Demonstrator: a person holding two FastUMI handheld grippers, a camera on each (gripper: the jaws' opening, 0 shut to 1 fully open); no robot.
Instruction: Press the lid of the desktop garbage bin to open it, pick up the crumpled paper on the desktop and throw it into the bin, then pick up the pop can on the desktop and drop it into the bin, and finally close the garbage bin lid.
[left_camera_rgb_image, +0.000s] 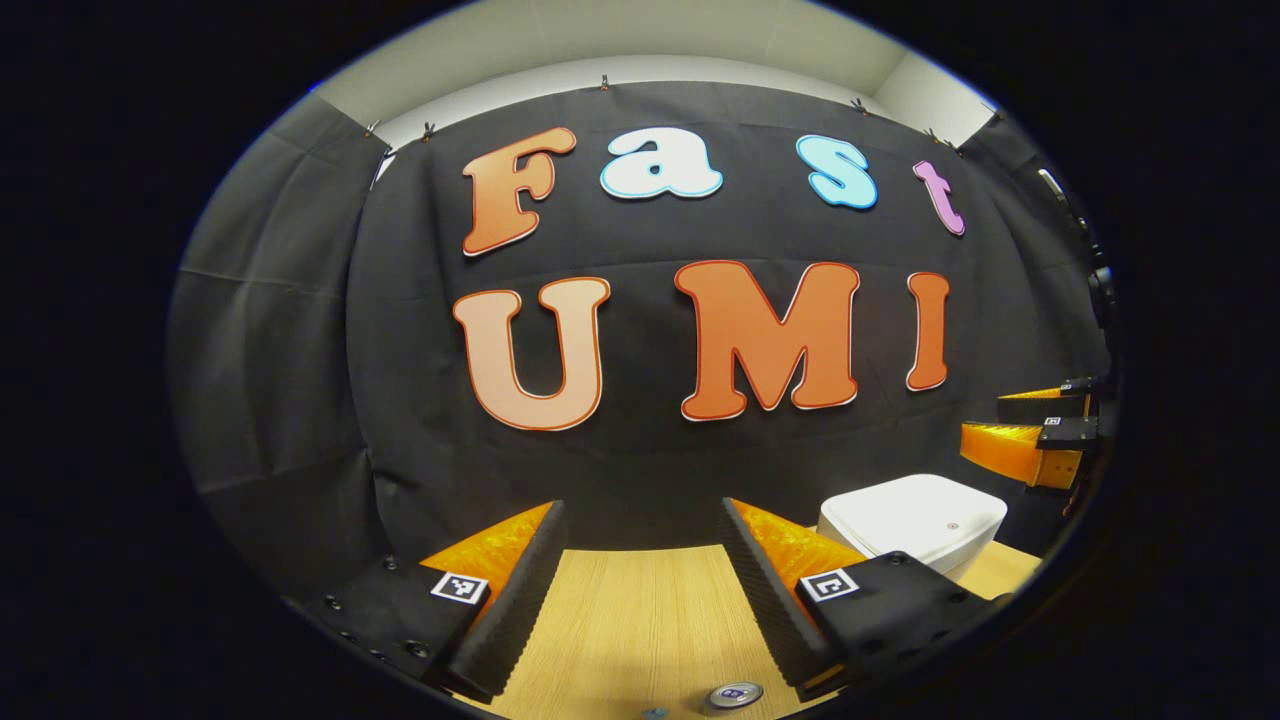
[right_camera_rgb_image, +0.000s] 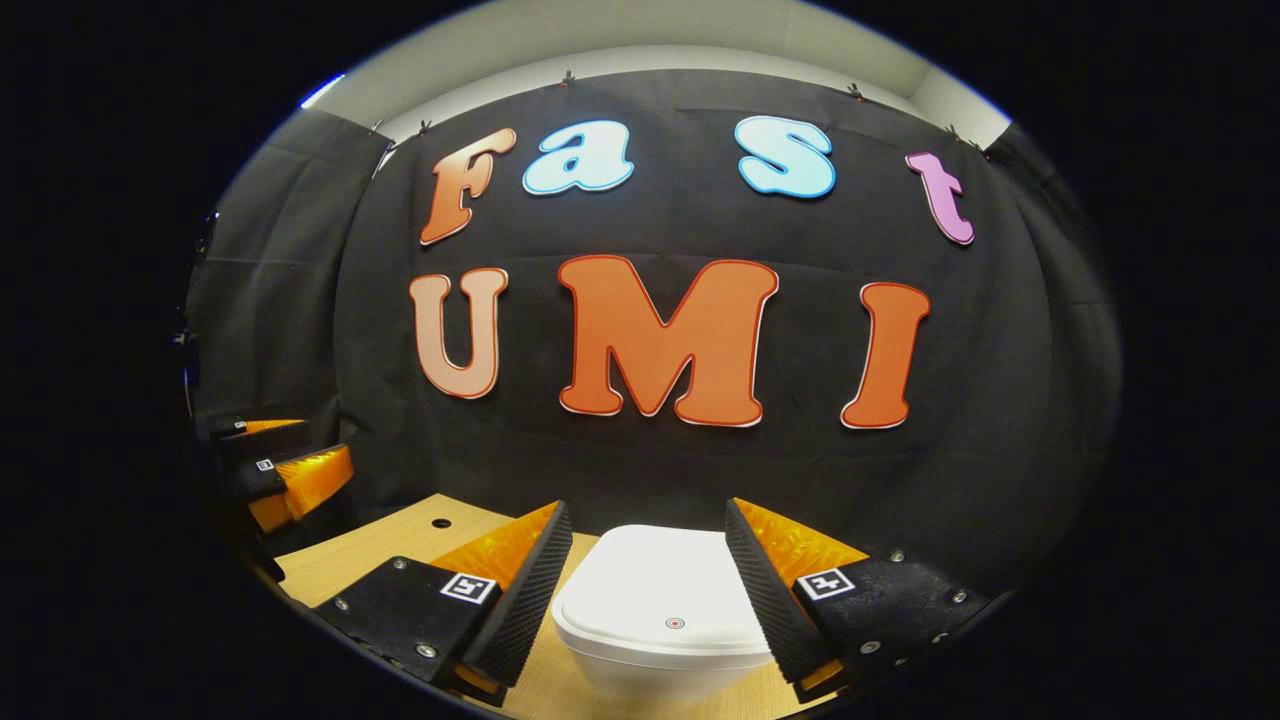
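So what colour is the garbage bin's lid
White, with a small round mark near its front edge; the garbage bin lid shows best in the right gripper view.

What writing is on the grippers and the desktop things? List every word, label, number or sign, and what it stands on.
No text can be quoted.
Marker squares on the left gripper and right gripper: coded patterns, no words.
Round mark on the garbage bin lid: too small to read.
Pop can top: print blurred.

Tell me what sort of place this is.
Likely a small recording booth: a black cloth wall clipped up behind a wooden desktop, on which stand a closed white garbage bin and a pop can.
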